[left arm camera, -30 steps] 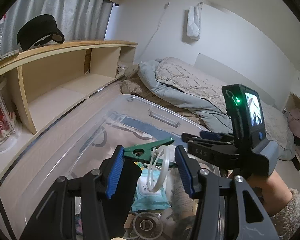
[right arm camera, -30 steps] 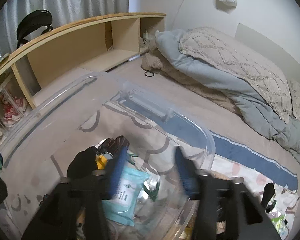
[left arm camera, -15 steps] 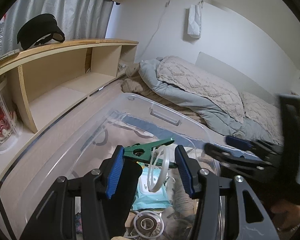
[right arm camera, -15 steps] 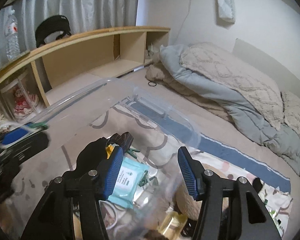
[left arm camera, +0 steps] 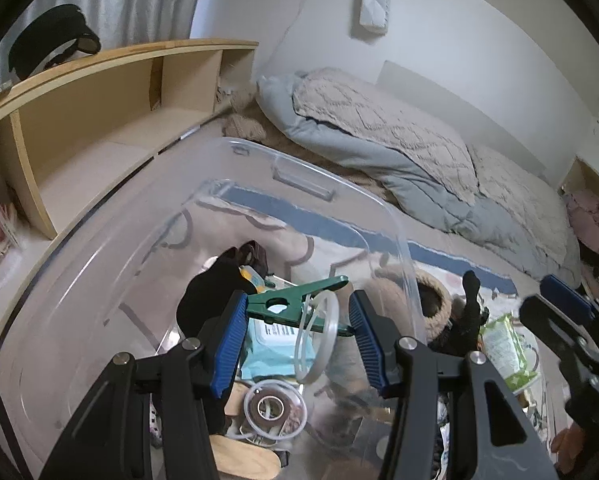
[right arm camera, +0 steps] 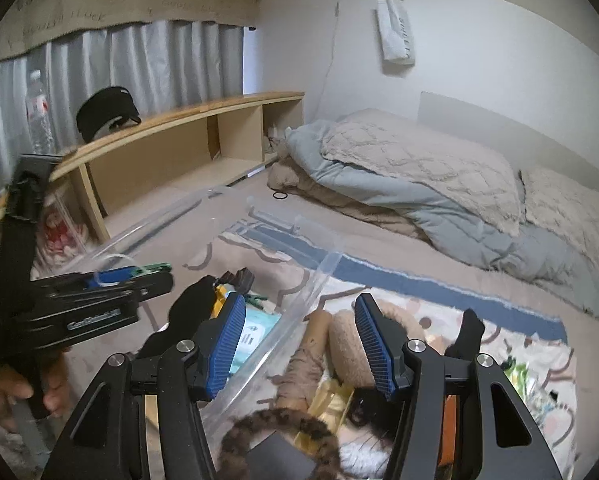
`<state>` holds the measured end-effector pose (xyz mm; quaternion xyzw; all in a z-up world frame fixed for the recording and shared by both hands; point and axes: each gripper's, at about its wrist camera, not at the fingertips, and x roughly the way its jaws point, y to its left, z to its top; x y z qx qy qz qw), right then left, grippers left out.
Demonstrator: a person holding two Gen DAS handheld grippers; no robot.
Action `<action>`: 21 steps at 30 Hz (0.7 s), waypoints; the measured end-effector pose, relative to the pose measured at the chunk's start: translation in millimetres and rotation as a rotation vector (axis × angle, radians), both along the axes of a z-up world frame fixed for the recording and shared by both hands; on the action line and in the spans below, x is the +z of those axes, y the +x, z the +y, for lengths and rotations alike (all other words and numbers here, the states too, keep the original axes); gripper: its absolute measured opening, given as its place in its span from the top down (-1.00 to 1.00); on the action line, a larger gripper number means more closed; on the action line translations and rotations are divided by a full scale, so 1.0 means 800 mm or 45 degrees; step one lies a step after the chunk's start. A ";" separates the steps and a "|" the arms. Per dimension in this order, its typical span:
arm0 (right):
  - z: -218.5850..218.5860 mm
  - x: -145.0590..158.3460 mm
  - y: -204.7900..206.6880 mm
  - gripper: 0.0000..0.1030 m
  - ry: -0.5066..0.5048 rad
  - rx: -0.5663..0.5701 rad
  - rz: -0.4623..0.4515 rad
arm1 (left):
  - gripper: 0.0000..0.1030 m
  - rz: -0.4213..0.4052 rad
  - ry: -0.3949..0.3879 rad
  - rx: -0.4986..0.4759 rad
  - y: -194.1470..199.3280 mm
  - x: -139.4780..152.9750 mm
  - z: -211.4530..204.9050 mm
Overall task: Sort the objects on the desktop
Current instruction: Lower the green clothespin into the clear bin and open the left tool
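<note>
Left gripper (left arm camera: 297, 328), blue-padded jaws clamped on a green plastic clothes peg (left arm camera: 299, 308) that spans the pads, a clear plastic ring (left arm camera: 315, 338) hanging from it, held above a transparent plastic storage bin (left arm camera: 99, 280). In the bin lie a pale blue wet-wipe pack (left arm camera: 271, 348) and a tape roll (left arm camera: 273, 402). Right gripper (right arm camera: 299, 344), jaws spread and empty, over a beige fleece slipper (right arm camera: 347, 344) on the patterned rug (right arm camera: 499, 332) beside the bin.

One clear bin (left arm camera: 379, 216), one green clip (left arm camera: 295, 306), two tape rolls (left arm camera: 273, 404)
</note>
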<state>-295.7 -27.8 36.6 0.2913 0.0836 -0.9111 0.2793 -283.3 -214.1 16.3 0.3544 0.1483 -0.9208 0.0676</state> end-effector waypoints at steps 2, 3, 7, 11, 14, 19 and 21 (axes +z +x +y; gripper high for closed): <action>0.009 -0.003 0.010 -0.11 -0.029 0.004 -0.021 | -0.01 -0.015 -0.025 -0.025 0.000 -0.001 0.008; 0.012 -0.004 0.013 -0.11 -0.035 0.005 -0.026 | -0.01 -0.022 -0.033 -0.037 0.000 -0.002 0.012; 0.024 -0.010 0.023 -0.11 -0.044 -0.003 -0.034 | -0.01 -0.057 -0.069 -0.083 -0.001 -0.007 0.026; 0.035 -0.019 0.033 -0.11 -0.103 -0.027 -0.046 | -0.01 -0.096 -0.099 -0.122 -0.004 -0.013 0.040; 0.036 -0.026 0.036 -0.11 -0.094 -0.037 -0.055 | -0.01 -0.122 -0.109 -0.152 -0.005 -0.017 0.046; 0.042 -0.027 0.039 -0.11 -0.103 -0.065 -0.051 | -0.01 -0.173 -0.131 -0.191 -0.009 -0.025 0.055; 0.046 -0.027 0.040 -0.11 -0.105 -0.067 -0.050 | -0.01 -0.198 -0.126 -0.206 -0.011 -0.028 0.057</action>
